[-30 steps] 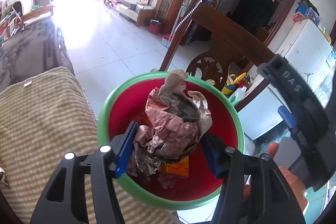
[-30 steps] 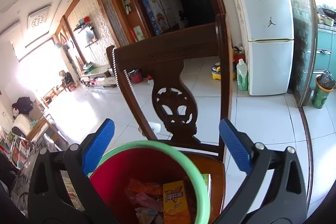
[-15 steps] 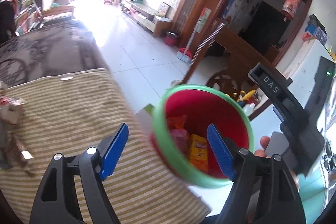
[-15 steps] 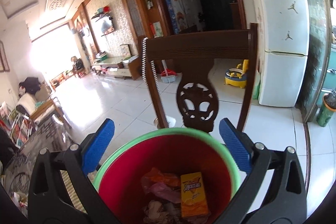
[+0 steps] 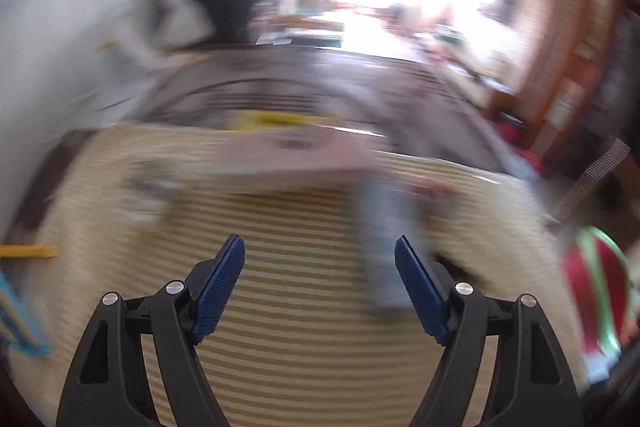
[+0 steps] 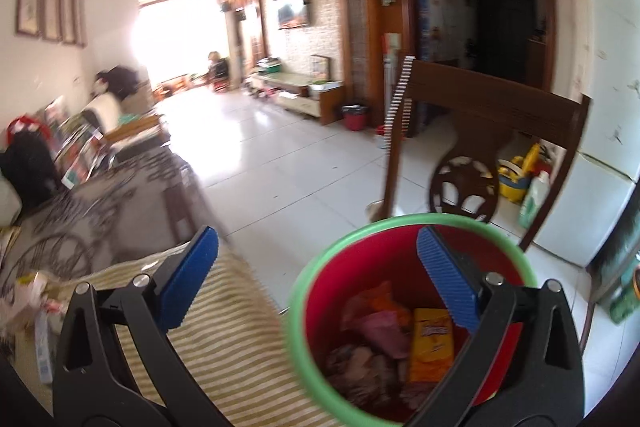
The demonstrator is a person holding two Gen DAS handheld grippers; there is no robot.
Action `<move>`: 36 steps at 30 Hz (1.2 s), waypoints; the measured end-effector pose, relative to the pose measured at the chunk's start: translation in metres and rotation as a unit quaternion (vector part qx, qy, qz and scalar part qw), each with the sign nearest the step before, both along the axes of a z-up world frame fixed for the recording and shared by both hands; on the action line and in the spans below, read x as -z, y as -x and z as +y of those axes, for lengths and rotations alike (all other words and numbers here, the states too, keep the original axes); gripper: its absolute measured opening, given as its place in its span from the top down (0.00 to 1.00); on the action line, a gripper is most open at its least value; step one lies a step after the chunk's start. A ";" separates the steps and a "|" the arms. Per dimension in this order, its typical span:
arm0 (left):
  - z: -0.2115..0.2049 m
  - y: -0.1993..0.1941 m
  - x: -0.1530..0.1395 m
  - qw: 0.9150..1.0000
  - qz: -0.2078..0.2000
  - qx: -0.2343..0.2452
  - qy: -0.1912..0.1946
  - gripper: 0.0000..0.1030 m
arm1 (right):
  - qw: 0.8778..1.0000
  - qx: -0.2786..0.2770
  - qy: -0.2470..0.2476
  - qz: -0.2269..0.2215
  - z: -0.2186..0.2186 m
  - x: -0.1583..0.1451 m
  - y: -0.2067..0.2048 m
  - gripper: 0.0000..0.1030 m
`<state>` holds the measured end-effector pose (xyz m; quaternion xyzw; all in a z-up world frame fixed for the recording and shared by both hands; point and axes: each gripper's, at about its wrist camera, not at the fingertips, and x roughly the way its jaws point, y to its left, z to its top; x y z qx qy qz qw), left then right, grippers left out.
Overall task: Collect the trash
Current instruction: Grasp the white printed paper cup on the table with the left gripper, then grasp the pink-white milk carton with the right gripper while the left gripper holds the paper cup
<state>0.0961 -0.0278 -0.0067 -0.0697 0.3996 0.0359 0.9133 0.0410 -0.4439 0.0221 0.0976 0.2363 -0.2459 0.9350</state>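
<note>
Home: fridge (image 6: 604, 115), wall TV (image 6: 293, 14), chair (image 6: 480, 131)

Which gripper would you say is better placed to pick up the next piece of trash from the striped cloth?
Probably the left gripper: it is open and faces the striped cloth, though blur hides details. The right gripper is open beside the red bin.

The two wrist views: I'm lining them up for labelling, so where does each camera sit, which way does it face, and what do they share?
Left wrist: on the left gripper, facing a blurred striped cloth with litter; only its open blue fingers show.
Right wrist: on the right gripper, looking into the bin and down the room past a chair; its open fingers show.
Shared: the cloth and the bin, at the left view's right edge.
</note>
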 end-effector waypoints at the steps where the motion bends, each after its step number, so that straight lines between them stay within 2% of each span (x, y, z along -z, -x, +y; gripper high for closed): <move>1: 0.027 -0.007 0.002 0.999 0.006 -0.031 -0.011 0.28 | 1.000 -0.014 0.003 0.006 0.009 0.001 -0.004 0.05; 5: 0.089 -0.038 0.015 0.995 0.038 -0.086 -0.030 0.28 | 0.998 -0.056 0.019 0.024 0.040 0.005 -0.016 0.05; 8: 0.111 -0.067 0.032 0.994 0.070 -0.083 -0.030 0.28 | 0.996 -0.080 0.037 0.035 0.059 0.008 -0.023 0.05; 11: 0.113 -0.087 0.050 0.991 0.101 -0.079 -0.047 0.32 | 0.993 -0.093 0.047 0.049 0.067 0.012 -0.030 0.05; 13: 0.117 -0.096 0.057 0.990 0.110 -0.077 -0.045 0.53 | 0.993 -0.096 0.048 0.056 0.070 0.014 -0.032 0.05; 16: 0.116 -0.089 0.060 0.991 0.097 -0.081 -0.032 0.59 | 0.992 -0.096 0.047 0.063 0.073 0.017 -0.035 0.05; 19: 0.112 -0.071 0.057 0.992 0.101 -0.075 -0.023 0.64 | 0.991 -0.105 0.044 0.064 0.075 0.018 -0.033 0.05; 21: 0.110 -0.050 0.051 0.992 0.098 -0.076 0.011 0.64 | 0.989 -0.125 0.045 0.064 0.083 0.019 -0.034 0.05; 24: 0.105 -0.016 0.041 0.992 0.079 -0.077 0.056 0.64 | 0.979 -0.179 0.055 0.076 0.104 0.023 -0.034 0.05; 27: 0.096 0.026 0.036 0.991 0.057 -0.074 0.091 0.64 | 0.964 -0.236 0.085 0.084 0.134 0.028 -0.031 0.05; 30: 0.085 0.049 0.041 0.989 0.055 -0.058 0.124 0.64 | 0.942 -0.295 0.138 0.083 0.173 0.030 -0.026 0.05; 32: 0.076 0.049 0.044 0.989 0.061 -0.035 0.129 0.64 | 0.920 -0.346 0.161 0.088 0.201 0.030 -0.025 0.05; 36: 0.068 0.046 0.048 0.988 0.071 -0.021 0.134 0.64 | 0.869 -0.463 0.136 0.115 0.244 0.023 -0.047 0.05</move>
